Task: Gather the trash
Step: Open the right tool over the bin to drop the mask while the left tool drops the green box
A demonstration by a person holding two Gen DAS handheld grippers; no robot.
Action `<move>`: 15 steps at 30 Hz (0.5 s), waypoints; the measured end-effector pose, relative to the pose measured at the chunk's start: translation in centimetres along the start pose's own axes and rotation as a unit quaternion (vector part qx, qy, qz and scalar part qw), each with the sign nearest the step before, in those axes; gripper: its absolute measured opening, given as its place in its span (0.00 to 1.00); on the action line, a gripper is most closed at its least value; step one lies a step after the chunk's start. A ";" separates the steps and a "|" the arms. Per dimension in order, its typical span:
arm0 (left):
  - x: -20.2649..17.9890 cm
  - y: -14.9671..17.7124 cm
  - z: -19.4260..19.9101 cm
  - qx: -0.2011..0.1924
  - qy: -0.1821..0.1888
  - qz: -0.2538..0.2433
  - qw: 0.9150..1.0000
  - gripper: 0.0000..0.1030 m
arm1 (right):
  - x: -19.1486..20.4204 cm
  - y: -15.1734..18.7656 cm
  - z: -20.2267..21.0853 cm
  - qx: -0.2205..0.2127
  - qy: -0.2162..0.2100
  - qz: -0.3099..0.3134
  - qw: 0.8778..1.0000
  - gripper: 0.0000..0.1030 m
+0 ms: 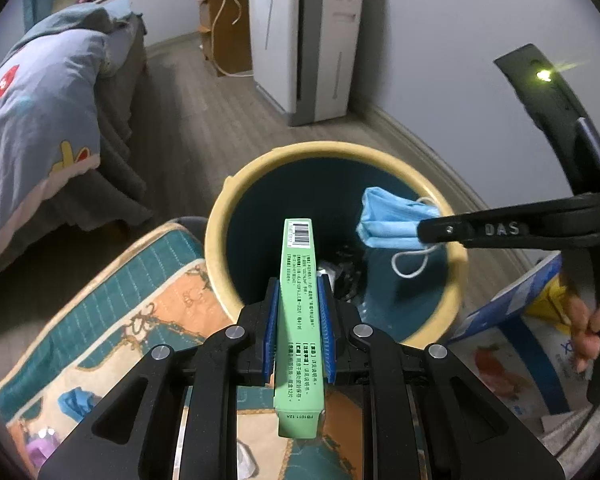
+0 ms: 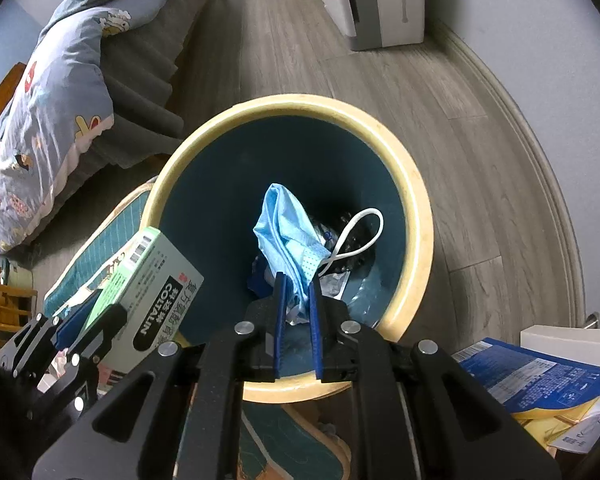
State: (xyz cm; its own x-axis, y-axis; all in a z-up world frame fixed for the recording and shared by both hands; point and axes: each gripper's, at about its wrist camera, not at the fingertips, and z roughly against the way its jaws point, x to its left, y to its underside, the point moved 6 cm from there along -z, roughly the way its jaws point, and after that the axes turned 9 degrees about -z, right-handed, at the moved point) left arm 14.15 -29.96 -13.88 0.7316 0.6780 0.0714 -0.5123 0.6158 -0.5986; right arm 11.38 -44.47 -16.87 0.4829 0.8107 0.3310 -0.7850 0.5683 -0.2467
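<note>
Left hand-held gripper (image 1: 298, 312) is clamped on a green medicine box (image 1: 299, 320), blue pads pressed to both long sides. The box is edge-up, barcode end pointing forward, its front end over the near rim of the trash bin (image 1: 220, 216). In the right wrist view the same box (image 2: 156, 292) shows its broad face with "COLTALIN" print, sitting at the bin's left edge, left hand-held gripper (image 2: 80, 332) gripping its lower end.

Right hand-held gripper (image 2: 298, 300) is closed on a crumpled blue face mask (image 2: 288, 236); the mask sticks up from between the blue pads and hangs over the bin opening, white ear loop (image 2: 360, 232) curling out to the right. From the left wrist view the mask (image 1: 392, 220) is pinched at the tip of the right hand-held gripper (image 1: 424, 232), held above the bin's right side, the loop dangling below.

The bin (image 2: 412, 184) has a cream rim and dark teal inside; dark and silvery trash lies at the bottom, too murky to identify. It stands on a grey wood floor (image 2: 480, 152) touching a patterned teal-and-orange cushion (image 1: 132, 304). A bed with a cartoon-print quilt (image 1: 32, 108) is on the left, and a white appliance (image 1: 308, 40) stands against the wall. A blue-and-white package (image 2: 532, 376) lies near right.
</note>
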 end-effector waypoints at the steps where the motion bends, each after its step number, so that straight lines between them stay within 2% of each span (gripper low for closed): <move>1: 0.1 0.0 -0.1 0.000 -0.002 0.001 1.000 0.19 | 0.0 0.0 0.0 -0.001 0.001 0.002 1.000 0.11; 3: 0.3 -0.1 0.0 -0.002 -0.011 0.001 1.000 0.22 | 0.1 -0.1 0.0 -0.003 0.001 0.006 1.000 0.12; 5: 0.7 0.0 0.1 -0.004 -0.023 0.002 1.000 0.35 | 0.1 -0.2 0.1 -0.008 -0.001 0.006 1.000 0.16; 7: 1.1 -0.2 0.4 -0.011 -0.035 0.007 0.999 0.64 | 0.2 -0.3 0.4 -0.018 -0.001 0.010 1.000 0.20; 8: 1.4 -0.3 0.7 -0.017 -0.043 0.010 0.999 0.67 | 0.4 -0.3 0.7 -0.025 0.000 0.012 1.000 0.24; 10: 2.0 -0.4 1.2 -0.025 -0.052 0.020 0.998 0.75 | 0.6 -0.6 1.2 -0.037 0.002 0.015 0.999 0.39; 11: 2.3 -0.4 1.4 -0.027 -0.054 0.027 0.998 0.77 | 0.7 -0.6 1.3 -0.041 0.003 0.016 0.999 0.52; 15: 3.1 -0.3 2.1 -0.035 -0.068 0.032 0.997 0.87 | 1.1 -1.0 1.9 -0.052 0.008 0.014 0.999 0.85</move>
State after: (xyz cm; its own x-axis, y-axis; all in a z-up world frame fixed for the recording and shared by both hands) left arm 15.61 -27.15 -11.79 0.6280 0.7663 0.1354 -0.5198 0.5425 -0.6599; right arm 11.97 -44.44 -14.49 0.4677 0.8286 0.3078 -0.7542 0.5557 -0.3498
